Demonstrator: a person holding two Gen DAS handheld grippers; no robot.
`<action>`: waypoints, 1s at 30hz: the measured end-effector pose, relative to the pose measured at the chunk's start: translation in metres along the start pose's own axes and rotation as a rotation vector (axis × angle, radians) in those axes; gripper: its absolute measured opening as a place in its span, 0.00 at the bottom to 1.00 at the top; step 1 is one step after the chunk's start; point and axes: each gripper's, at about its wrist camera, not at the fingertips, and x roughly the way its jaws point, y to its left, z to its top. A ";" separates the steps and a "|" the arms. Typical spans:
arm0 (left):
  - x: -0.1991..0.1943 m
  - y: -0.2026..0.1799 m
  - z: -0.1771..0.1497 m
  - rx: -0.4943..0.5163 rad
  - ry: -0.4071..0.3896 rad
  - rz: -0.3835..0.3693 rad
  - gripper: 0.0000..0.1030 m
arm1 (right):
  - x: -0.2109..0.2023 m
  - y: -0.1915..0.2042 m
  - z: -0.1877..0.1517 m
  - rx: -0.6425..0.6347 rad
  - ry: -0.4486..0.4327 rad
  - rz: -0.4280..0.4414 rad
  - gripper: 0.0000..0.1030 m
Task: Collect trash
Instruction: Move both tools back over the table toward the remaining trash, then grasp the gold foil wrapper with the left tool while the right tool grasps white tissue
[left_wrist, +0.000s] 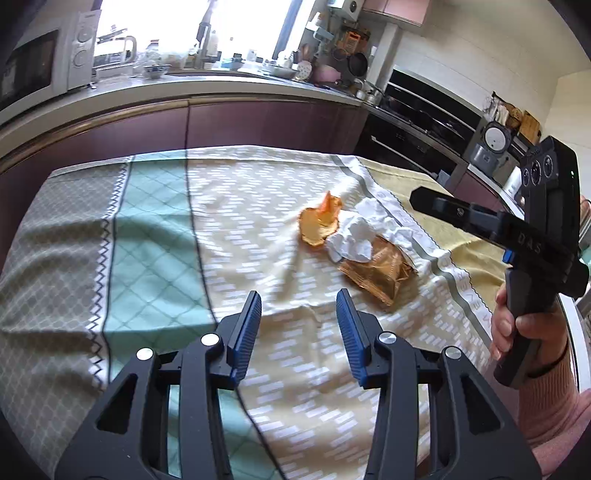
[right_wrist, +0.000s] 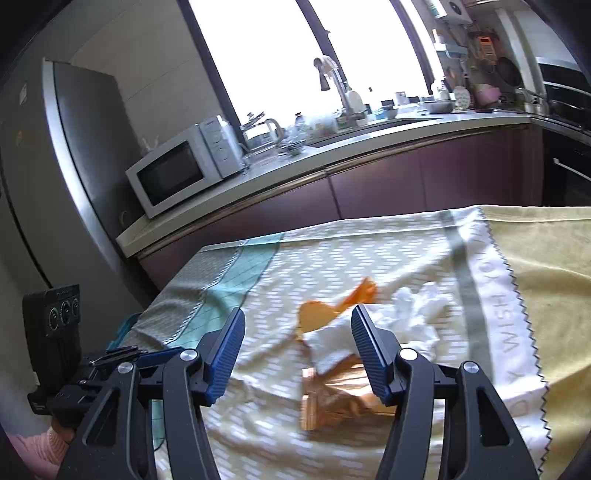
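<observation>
Both jaws spread, empty; only the right wrist view shows the fridge (right_wrist: 74, 155) beyond the trash (right_wrist: 332, 369).

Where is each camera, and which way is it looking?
Left wrist: sits on the left claw, looking down its open fingers over the tablecloth; the person's right hand shows.
Right wrist: sits on the right claw, open, facing the microwave.
Both see the orange peel, crumpled tissue and brown wrapper.

Black left gripper (left_wrist: 298, 306) with ribbed blue pads (silver screws), pink sleeve (left_wrist: 550, 406).
</observation>
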 end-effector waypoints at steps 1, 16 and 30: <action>0.007 -0.008 0.001 0.012 0.014 -0.009 0.40 | -0.003 -0.012 0.000 0.007 -0.001 -0.014 0.56; 0.086 -0.071 0.018 0.063 0.147 -0.075 0.52 | 0.032 -0.054 -0.007 0.026 0.124 -0.045 0.56; 0.113 -0.079 0.026 0.102 0.190 -0.021 0.49 | 0.046 -0.078 -0.011 0.121 0.186 -0.012 0.30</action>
